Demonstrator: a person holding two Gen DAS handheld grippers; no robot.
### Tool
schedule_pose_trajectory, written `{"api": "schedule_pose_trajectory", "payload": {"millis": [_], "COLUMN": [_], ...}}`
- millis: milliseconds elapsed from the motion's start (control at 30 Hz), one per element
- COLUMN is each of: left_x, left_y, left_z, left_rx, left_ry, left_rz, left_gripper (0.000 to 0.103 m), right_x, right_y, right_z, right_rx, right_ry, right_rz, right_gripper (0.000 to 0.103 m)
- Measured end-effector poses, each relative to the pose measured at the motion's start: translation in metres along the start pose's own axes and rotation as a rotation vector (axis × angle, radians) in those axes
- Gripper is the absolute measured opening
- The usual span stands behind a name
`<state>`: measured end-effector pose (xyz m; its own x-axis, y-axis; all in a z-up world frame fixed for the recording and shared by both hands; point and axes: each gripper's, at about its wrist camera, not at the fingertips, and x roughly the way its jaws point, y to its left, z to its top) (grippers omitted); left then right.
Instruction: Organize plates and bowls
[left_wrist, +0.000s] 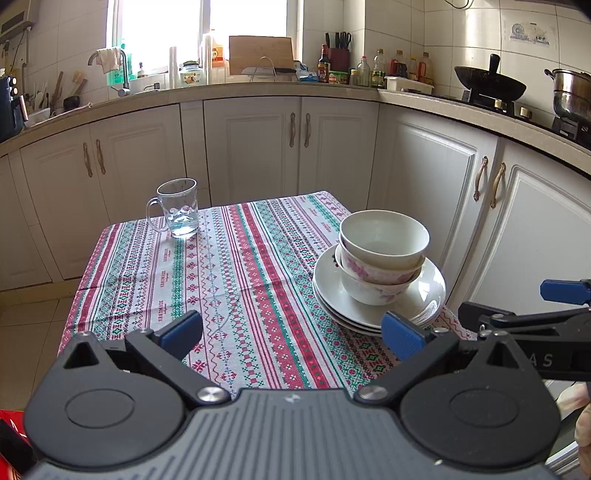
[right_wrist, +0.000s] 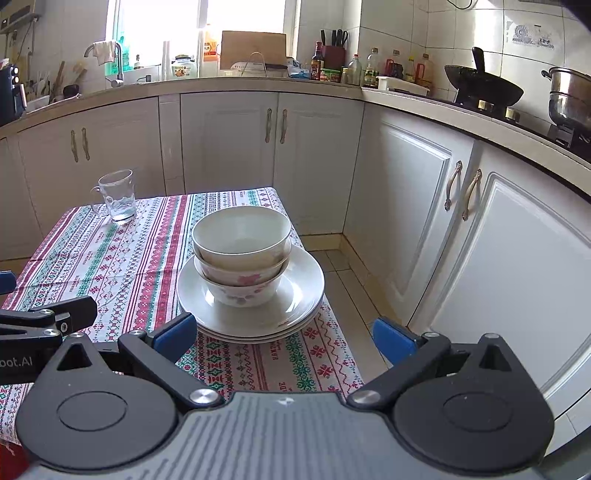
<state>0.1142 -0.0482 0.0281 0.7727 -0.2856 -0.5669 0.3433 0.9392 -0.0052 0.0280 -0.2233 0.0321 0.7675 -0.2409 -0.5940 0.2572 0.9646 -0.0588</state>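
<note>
**The stack stands at twelve o'clock of the right tongs, both tongs wide and empty**

The bowls (right_wrist: 242, 254) are nested one in another and stand on a pile of plates (right_wrist: 303, 295). This stack rests on the striped tablecloth (right_wrist: 122, 266), near the right edge of the table. From the right tongs (right_wrist: 284, 338) the stack lies straight ahead, at twelve o'clock, and the near rim of the plates sits just beyond the gap between the two blue pads. From the left tongs (left_wrist: 291, 330) the same bowls (left_wrist: 382, 254) and plates (left_wrist: 332, 291) lie at about one o'clock, and only the right pad comes in front of the plate rim. So the right hand seems the nearer and better lined one for a move on the stack.

The stack has no long axis; it is round and upright, and the top bowl looks a little tilted.

Both tongs are spread wide. They hold nothing and seem to touch nothing. A glass mug (left_wrist: 177, 208) stands well apart, at eleven o'clock of the left tongs, near the far left corner.
</note>
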Motion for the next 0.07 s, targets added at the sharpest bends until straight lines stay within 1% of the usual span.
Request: {"api": "schedule_pose_trajectory", "payload": {"millis": [67], "left_x": [0.0001], "left_y": [-0.0001], "left_z": [0.0000], "left_rx": [0.000], "left_ry": [0.000], "left_rz": [0.001], "left_gripper": [0.102], "right_x": [-0.0003], "right_y": [0.0001], "right_z": [-0.0001], "right_rx": [-0.001], "right_ry": [-0.001], "right_rz": [-0.002], "right_gripper": [0.103]}}
